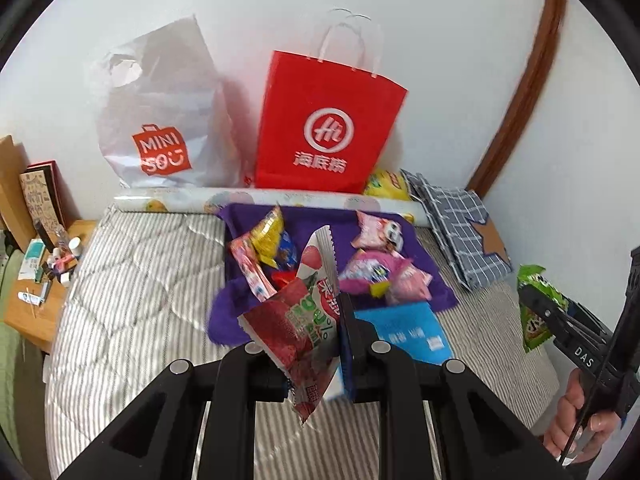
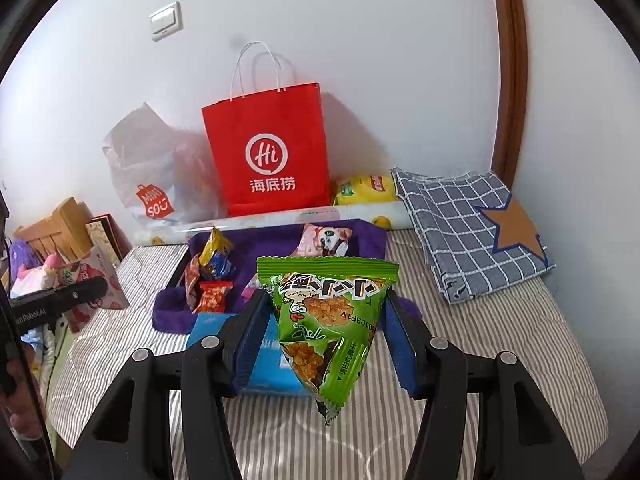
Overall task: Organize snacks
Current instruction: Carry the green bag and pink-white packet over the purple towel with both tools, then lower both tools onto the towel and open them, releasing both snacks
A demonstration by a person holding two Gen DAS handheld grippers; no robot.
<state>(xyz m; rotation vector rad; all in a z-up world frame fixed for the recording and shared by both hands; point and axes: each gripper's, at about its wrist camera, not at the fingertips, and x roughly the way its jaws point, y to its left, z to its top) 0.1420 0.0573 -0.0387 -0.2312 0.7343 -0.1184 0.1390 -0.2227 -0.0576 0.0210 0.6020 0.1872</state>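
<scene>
Striped mattress (image 2: pixel 500 344) below both tools. Ahead, against wall: red paper bag (image 2: pixel 268 152), white plastic bag (image 1: pixel 160 108) to its left. Purple cloth (image 1: pixel 320 220) with loose snacks just beyond fingertips. Left gripper (image 1: pixel 316 336) clenched on red strawberry packet (image 1: pixel 296 320) — held aloft. Right gripper (image 2: pixel 324 320) clamped on green snack packet (image 2: pixel 328 320) — above blue box (image 2: pixel 264 360).

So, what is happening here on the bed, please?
A person is sorting snacks with two handheld grippers. The left tool is shut on a red packet; the right tool is shut on a green packet. Both hang above the bed. More snacks lie on a purple cloth, before a red bag.
</scene>
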